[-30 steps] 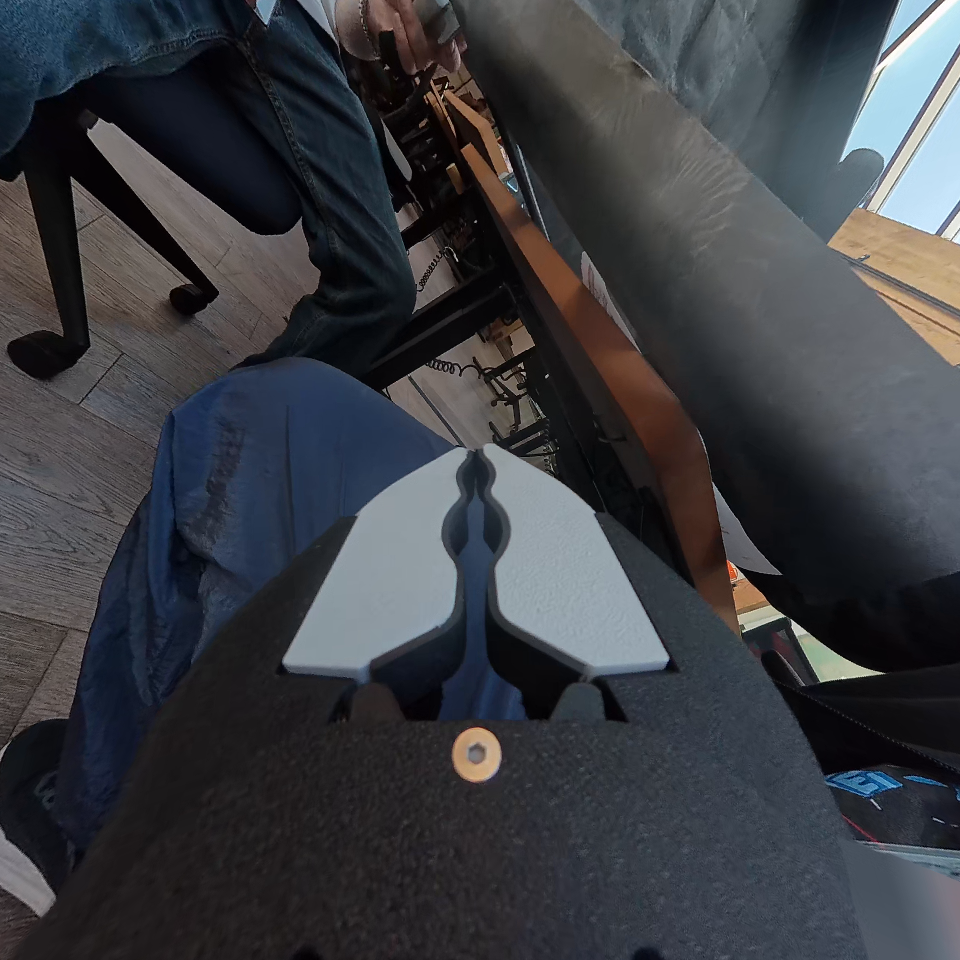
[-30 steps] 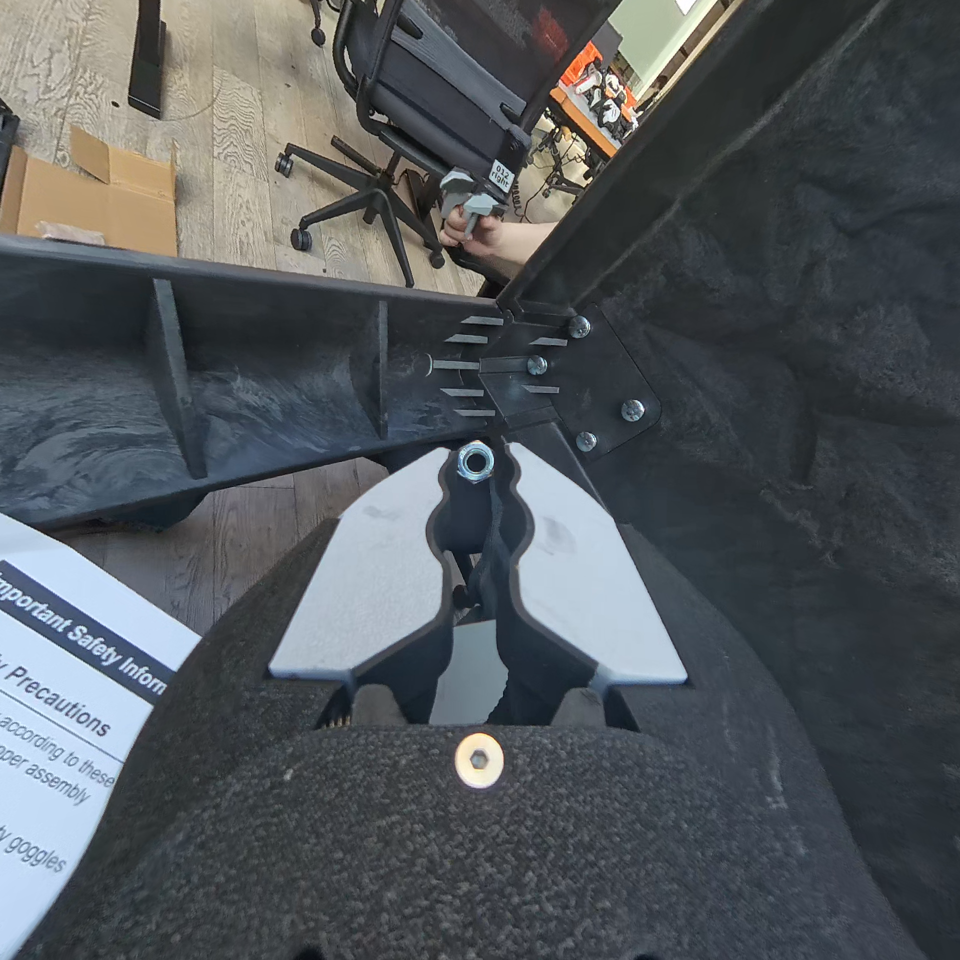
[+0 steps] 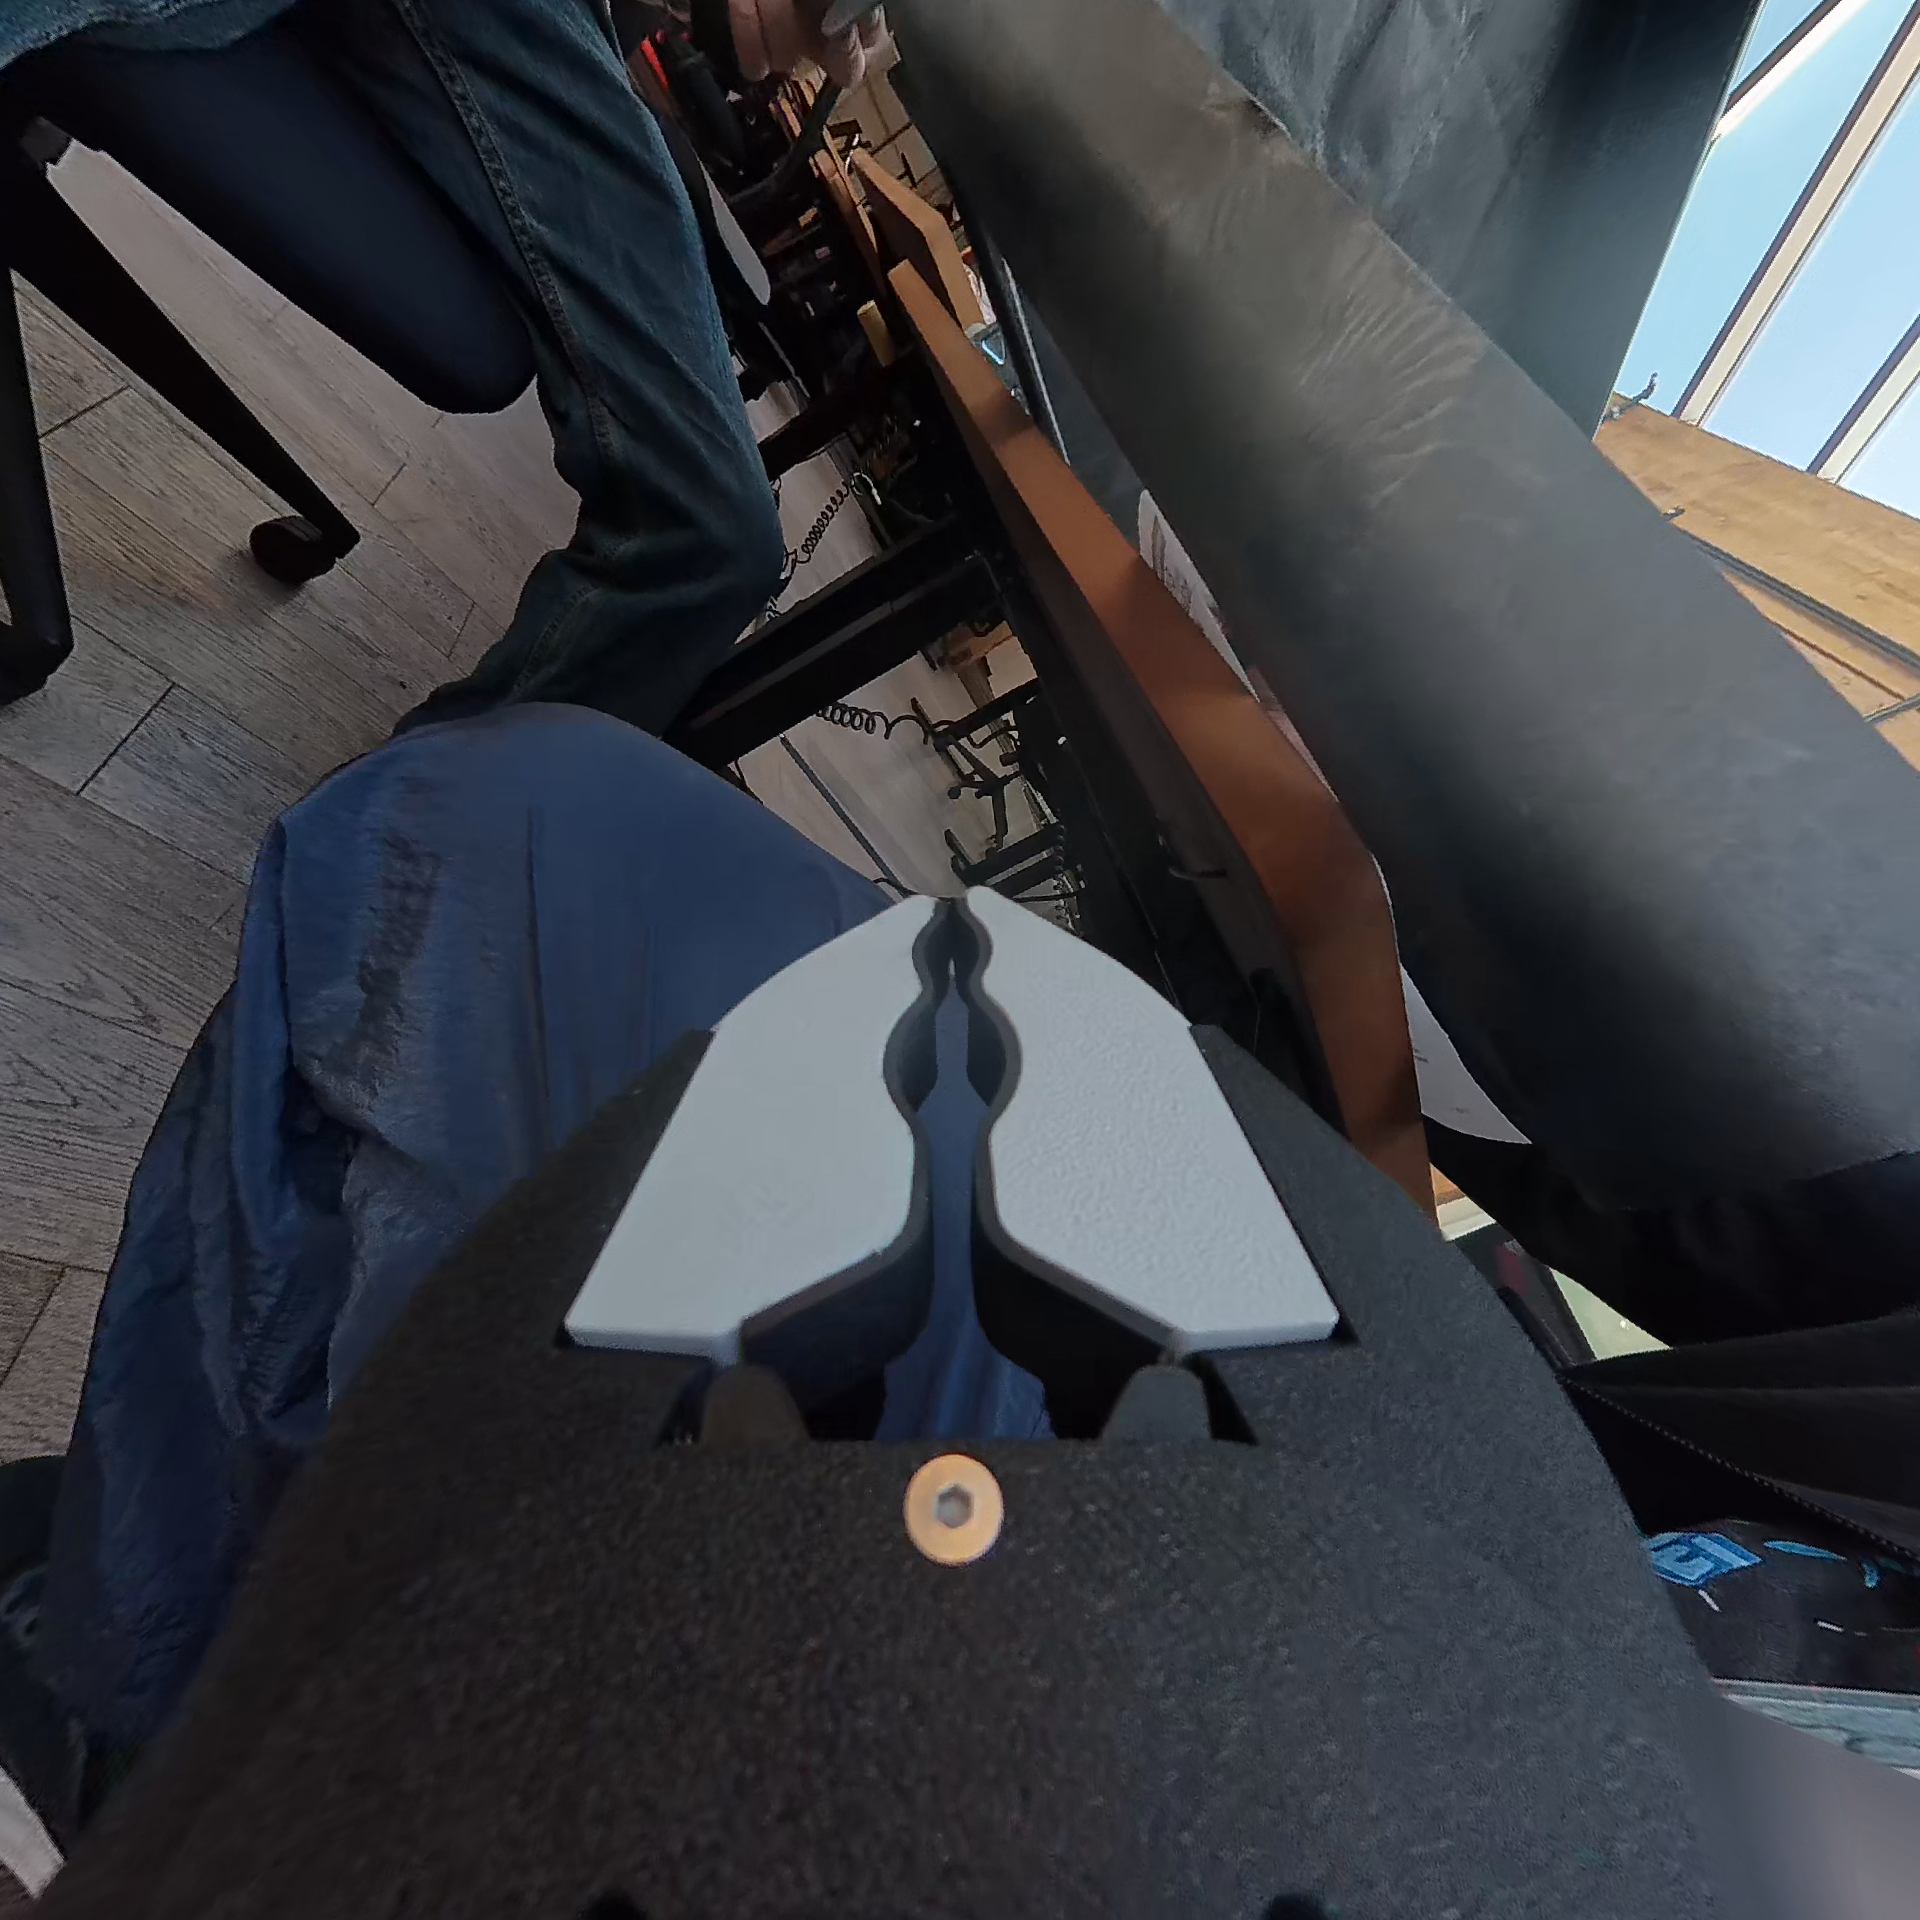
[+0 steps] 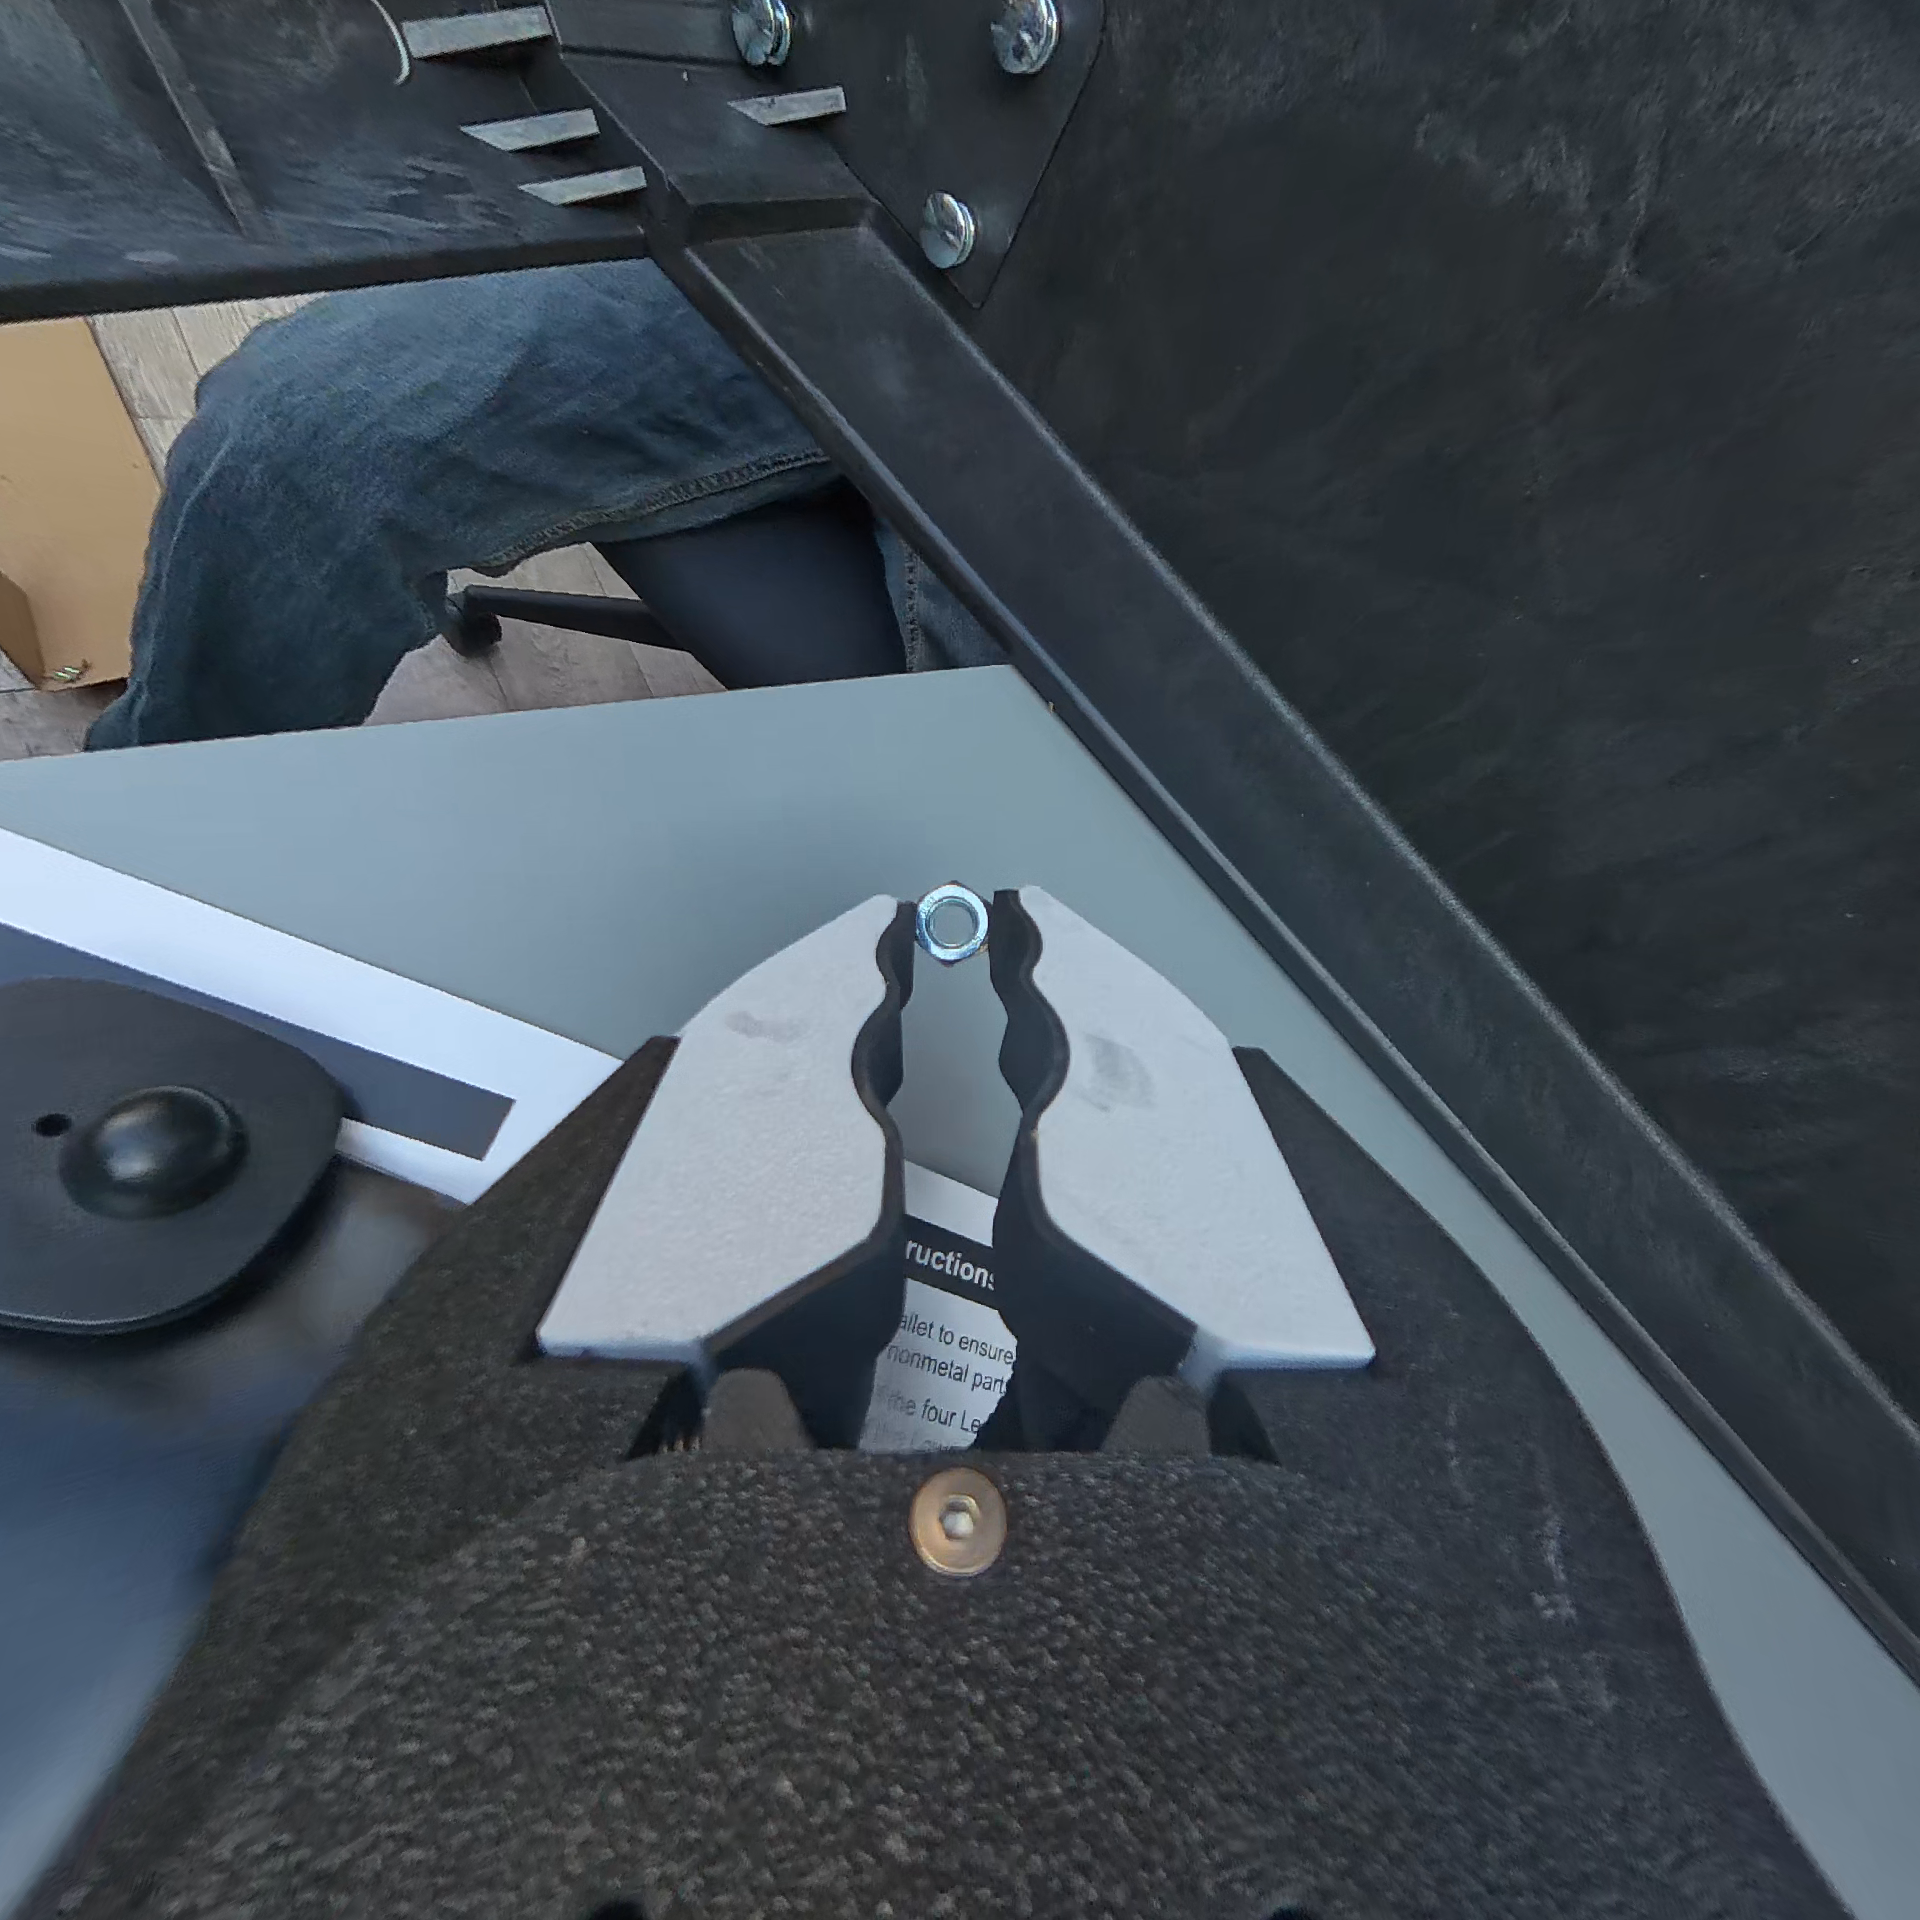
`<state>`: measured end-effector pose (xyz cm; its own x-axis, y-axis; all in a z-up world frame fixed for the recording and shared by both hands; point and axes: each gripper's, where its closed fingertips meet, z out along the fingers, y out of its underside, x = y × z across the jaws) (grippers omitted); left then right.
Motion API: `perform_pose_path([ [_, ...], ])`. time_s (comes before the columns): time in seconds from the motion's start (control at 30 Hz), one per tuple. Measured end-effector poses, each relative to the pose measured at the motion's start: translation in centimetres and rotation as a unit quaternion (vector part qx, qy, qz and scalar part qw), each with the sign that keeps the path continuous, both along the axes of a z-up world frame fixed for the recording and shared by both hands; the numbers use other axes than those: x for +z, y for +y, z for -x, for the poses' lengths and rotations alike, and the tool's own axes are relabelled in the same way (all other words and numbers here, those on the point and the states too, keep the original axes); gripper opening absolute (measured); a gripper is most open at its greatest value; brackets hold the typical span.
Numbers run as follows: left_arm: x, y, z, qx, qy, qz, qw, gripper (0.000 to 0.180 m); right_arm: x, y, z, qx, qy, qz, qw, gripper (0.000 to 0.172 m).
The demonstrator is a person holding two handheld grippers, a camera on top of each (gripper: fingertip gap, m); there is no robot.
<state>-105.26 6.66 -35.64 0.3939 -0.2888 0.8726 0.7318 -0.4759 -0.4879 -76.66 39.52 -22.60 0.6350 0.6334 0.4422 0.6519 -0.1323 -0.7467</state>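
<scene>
My right gripper (image 4: 954, 920) is shut on a small silver hex nut (image 4: 950, 925), pinched between the fingertips and held above a grey tabletop (image 4: 623, 831). A black plastic frame with a bolted corner plate (image 4: 997, 125) and a long black bar (image 4: 1195, 707) lies up and to the right of it. My left gripper (image 3: 958, 914) is shut with its tips together and nothing between them. It hangs over a person's knee in blue trousers (image 3: 468, 987), beside a large black panel (image 3: 1455, 623) and a brown table edge (image 3: 1195, 727).
A white instruction sheet (image 4: 260, 997) and a black plate with a domed knob (image 4: 156, 1153) lie on the tabletop at left. A seated person in jeans (image 4: 416, 447) is beyond the table. A cardboard box (image 4: 52, 499) sits on the wood floor. Chair legs (image 3: 291, 520) stand at left. One gripper's finger ends stand about 45 cm off the other's.
My right gripper has pulled back and down from the frame's bolted corner, still holding the nut, and is now over the grey tabletop. The left gripper has stayed shut and moved only a little.
</scene>
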Motion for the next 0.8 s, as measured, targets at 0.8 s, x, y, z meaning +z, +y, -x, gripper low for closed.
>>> perform_pose_path([
  [0.8, 0.1, 0.1, -0.1, -0.003, 0.0, -0.001, 1.0, 0.0, -3.7, 3.8, -2.1, -0.031, 0.019, 0.197, 0.98, 0.014],
])
